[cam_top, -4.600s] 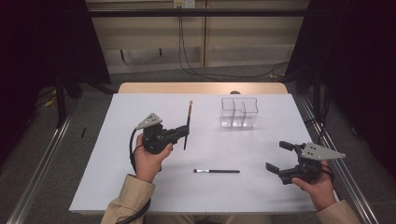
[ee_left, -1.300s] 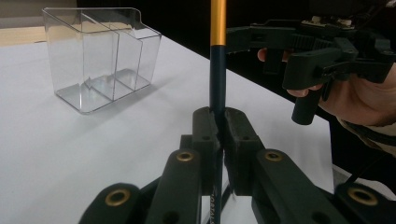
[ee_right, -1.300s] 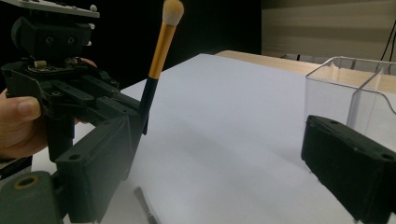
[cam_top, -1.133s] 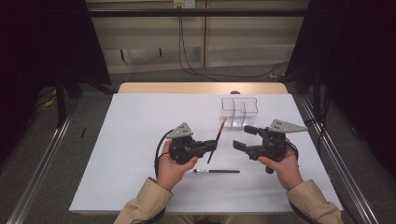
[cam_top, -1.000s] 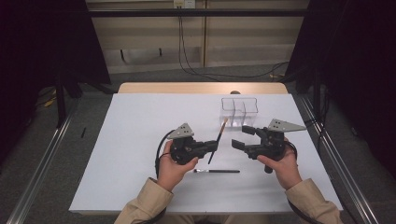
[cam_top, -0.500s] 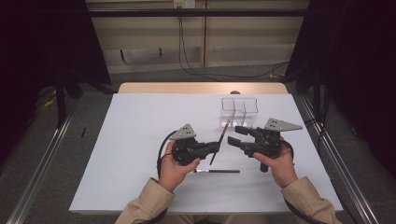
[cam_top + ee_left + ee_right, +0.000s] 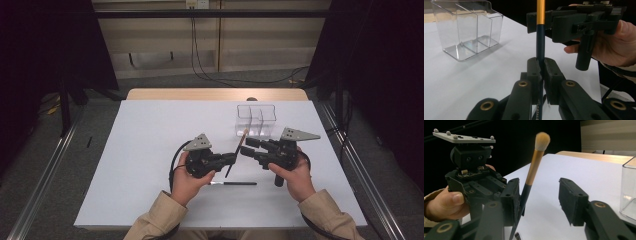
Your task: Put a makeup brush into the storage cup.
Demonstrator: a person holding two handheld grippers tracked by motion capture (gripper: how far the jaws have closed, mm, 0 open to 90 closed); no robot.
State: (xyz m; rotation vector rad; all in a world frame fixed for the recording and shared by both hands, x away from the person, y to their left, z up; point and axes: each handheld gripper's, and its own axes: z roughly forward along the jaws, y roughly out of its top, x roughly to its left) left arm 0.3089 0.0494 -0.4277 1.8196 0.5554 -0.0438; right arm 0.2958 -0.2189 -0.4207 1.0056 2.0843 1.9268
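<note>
Makeup brush [image 7: 236,155] held upright and slightly tilted above the white table [image 7: 150,150], dark lower handle pinched between the pressed-together jaws of the left gripper [image 7: 231,159], gold ferrule and pale bristle tuft rising above them. Right gripper [image 7: 246,147] brought in from the other side, jaws spread but just been closing, brush shaft lying against one pad [image 7: 511,200] while the other pad [image 7: 571,202] stands well apart, so no pinch yet. Clear divided organizer [image 7: 256,120] standing near, beyond both grippers; a second thin dark stick-like thing [image 7: 233,183], pen or brush, lying flat on the table close to the hands. Likely a light, stiff, slender thing, with a smooth lacquered handle and metal ferrule prone to slipping or pivoting between flat pads. Soft tuft best left untouched: easy to crush or splay. Best taken on the gold ferrule [image 7: 532,171] or on the dark handle just under it, above the left grip, squarely across the shaft, firmly enough to stop it swinging once the other grip lets go. Tapered handle, so a loose hold probably slides downward.
</note>
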